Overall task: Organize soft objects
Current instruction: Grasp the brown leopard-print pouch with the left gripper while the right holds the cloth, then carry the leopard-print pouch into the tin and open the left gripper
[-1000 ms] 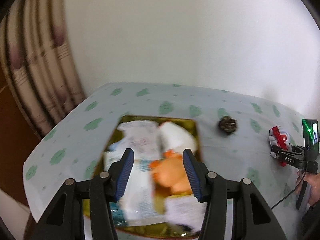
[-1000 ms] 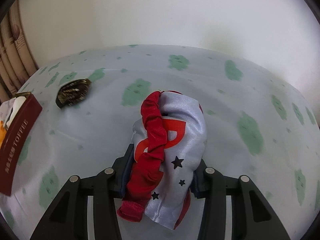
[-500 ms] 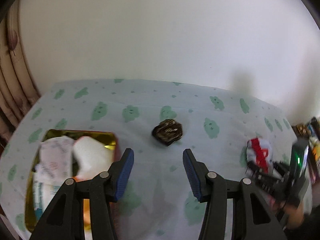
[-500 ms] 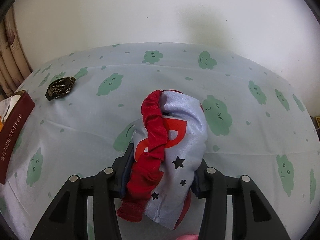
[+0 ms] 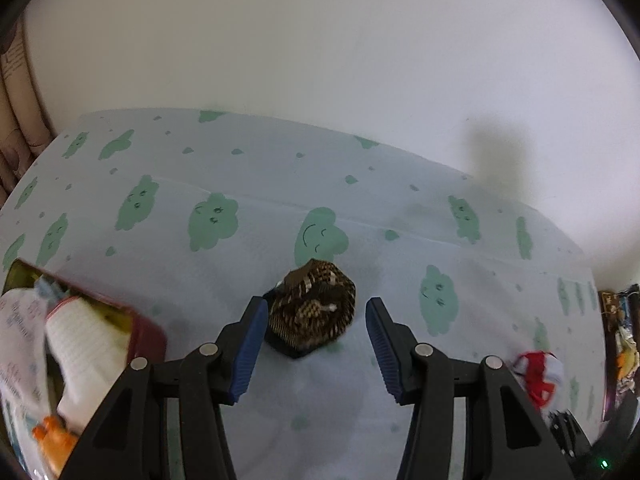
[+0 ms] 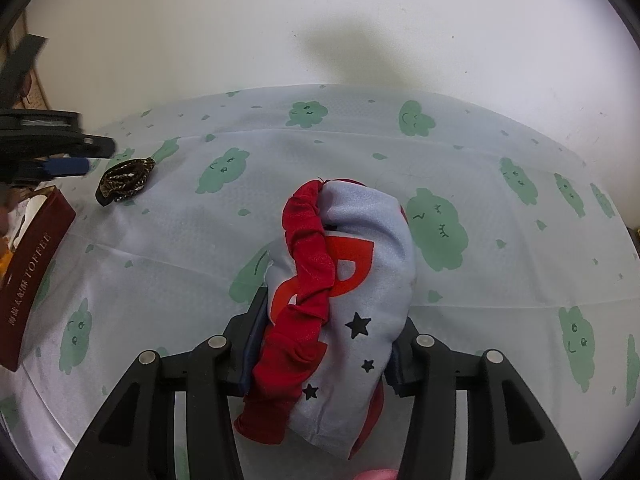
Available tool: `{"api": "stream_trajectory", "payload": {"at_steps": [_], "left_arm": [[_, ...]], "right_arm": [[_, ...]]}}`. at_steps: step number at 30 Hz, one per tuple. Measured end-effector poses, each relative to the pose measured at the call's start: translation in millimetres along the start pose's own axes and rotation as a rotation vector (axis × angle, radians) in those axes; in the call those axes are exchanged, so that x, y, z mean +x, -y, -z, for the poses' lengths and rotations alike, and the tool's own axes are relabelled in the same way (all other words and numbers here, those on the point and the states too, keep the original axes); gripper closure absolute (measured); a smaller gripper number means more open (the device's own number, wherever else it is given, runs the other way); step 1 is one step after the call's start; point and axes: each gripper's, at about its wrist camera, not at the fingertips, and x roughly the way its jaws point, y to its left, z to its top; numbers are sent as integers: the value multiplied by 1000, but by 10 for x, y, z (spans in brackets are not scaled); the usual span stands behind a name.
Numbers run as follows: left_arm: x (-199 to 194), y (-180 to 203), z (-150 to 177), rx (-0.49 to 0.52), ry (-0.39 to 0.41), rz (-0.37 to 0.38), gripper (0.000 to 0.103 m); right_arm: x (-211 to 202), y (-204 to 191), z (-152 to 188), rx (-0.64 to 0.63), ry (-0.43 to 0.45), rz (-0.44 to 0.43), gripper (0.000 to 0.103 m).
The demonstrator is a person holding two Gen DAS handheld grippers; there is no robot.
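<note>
A brown patterned scrunchie (image 5: 312, 311) lies on the cloud-print tablecloth (image 5: 224, 184). My left gripper (image 5: 316, 344) is open, its blue pads on either side of the scrunchie, just short of it. My right gripper (image 6: 322, 344) is shut on a red and pale-blue fabric item with stars (image 6: 340, 288), held above the cloth. The same item shows small in the left wrist view (image 5: 538, 376). The scrunchie (image 6: 126, 179) and the left gripper's fingers (image 6: 60, 166) show at far left in the right wrist view.
A dark red "TOFFEE" tin (image 6: 28, 280) stands at the left, gold inside (image 5: 18, 276), holding white packets and an orange item (image 5: 52, 440). A white wall runs behind the table. A curtain (image 5: 12, 92) hangs at far left. Clutter (image 5: 624, 344) sits past the right edge.
My left gripper has swung right from over the tin to the scrunchie and come close around it. My right gripper still holds the fabric item and has shifted slightly.
</note>
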Motion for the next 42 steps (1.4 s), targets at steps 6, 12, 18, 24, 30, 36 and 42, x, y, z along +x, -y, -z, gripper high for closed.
{"api": "stream_trajectory", "payload": {"at_steps": [6, 12, 18, 24, 30, 36, 42], "left_arm": [[305, -23, -57, -28, -39, 4, 51], [444, 35, -34, 12, -45, -34, 51], [492, 47, 5, 19, -50, -69, 62], [393, 141, 51, 98, -22, -77, 80], [273, 168, 92, 107, -20, -61, 86], [123, 188, 160, 105, -14, -41, 86], [-80, 251, 245, 129, 9, -44, 86]], "right_arm": [[0, 54, 5, 5, 0, -13, 54], [1, 69, 3, 4, -1, -13, 53], [4, 63, 0, 3, -1, -12, 53], [4, 65, 0, 2, -1, -11, 53], [5, 72, -1, 2, -2, -11, 53], [3, 65, -3, 2, -2, -12, 53], [3, 66, -2, 2, -2, -12, 53]]}}
